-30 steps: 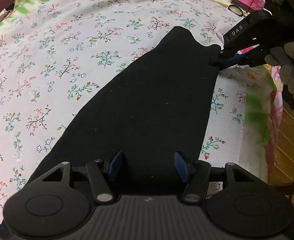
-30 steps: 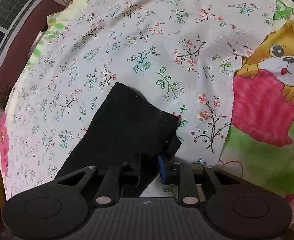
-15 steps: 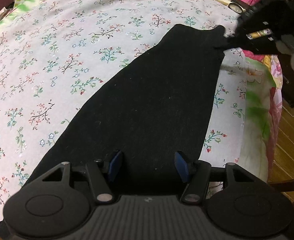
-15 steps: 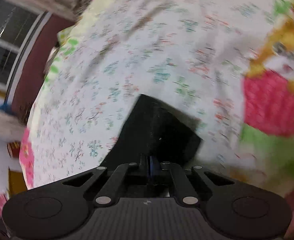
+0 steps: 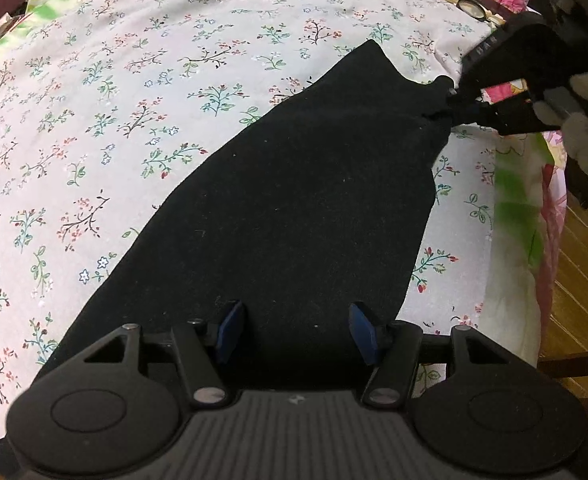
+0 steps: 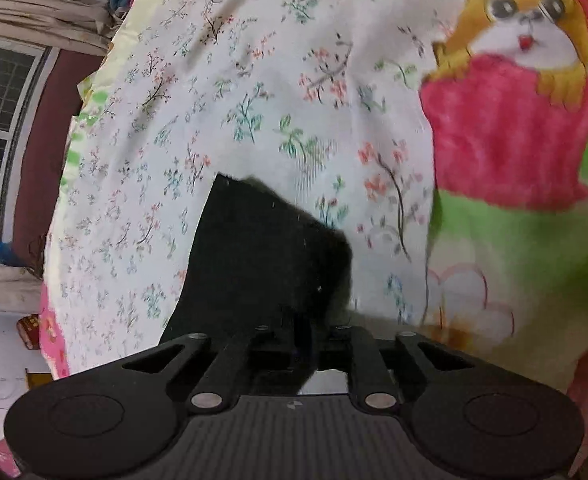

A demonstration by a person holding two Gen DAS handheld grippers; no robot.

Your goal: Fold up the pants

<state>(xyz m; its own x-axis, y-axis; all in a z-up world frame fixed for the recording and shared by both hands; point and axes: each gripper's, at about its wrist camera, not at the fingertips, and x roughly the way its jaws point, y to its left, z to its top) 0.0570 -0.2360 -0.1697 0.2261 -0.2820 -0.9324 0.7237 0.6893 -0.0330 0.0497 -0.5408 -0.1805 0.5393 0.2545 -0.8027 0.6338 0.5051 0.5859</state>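
The pants (image 5: 301, 208) lie as a long black strip on the floral sheet (image 5: 134, 100), running out ahead of my left gripper (image 5: 295, 330), whose jaws stand wide apart just over the near end. At the far right corner my right gripper (image 5: 459, 102) is clenched on the cloth. Past it to the right lies a cartoon blanket (image 6: 513, 140), with a magnifier (image 5: 471, 7) beyond.
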